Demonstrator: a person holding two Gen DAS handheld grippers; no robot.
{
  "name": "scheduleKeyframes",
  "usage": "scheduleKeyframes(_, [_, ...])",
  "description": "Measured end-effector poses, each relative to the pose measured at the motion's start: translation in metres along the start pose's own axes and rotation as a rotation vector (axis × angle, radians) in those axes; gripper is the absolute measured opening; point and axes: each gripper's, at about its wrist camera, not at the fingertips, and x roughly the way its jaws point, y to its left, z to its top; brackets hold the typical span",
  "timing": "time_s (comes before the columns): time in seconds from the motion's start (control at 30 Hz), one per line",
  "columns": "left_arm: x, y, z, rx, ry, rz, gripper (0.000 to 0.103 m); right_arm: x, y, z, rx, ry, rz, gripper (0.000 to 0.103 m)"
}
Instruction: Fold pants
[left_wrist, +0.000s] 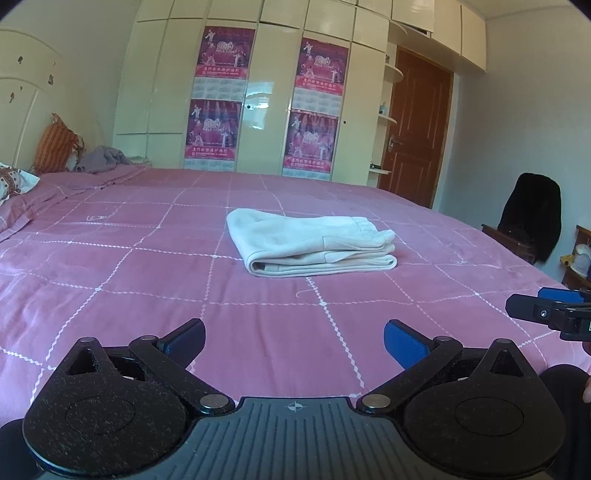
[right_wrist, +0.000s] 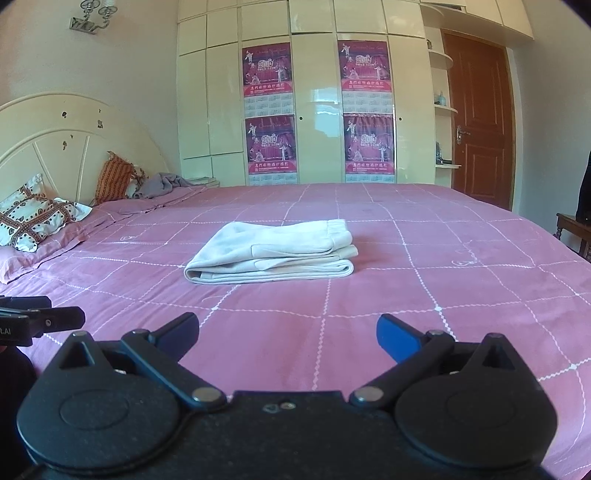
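The cream pants (left_wrist: 312, 245) are seen folded into a layered bundle on the pink checked bedspread (left_wrist: 147, 295), well ahead of both tools. The left gripper (left_wrist: 294, 341) is held wide open, nothing between its blue pads; the right gripper (right_wrist: 287, 334) is spread just as wide, empty. A patterned pillow (right_wrist: 33, 218) left of the pants is shown fully only in the right view; a black-draped chair (left_wrist: 530, 218) right of the pants is caught by the left view.
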Motion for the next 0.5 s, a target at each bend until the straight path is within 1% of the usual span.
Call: scheduleKeyframes(0.5, [-0.0012,-0.0005,0.0011,0.0,-0.007,-0.002,0.102,0.0,0.0004,-0.0004,0.003,0.005,-0.006,0.103])
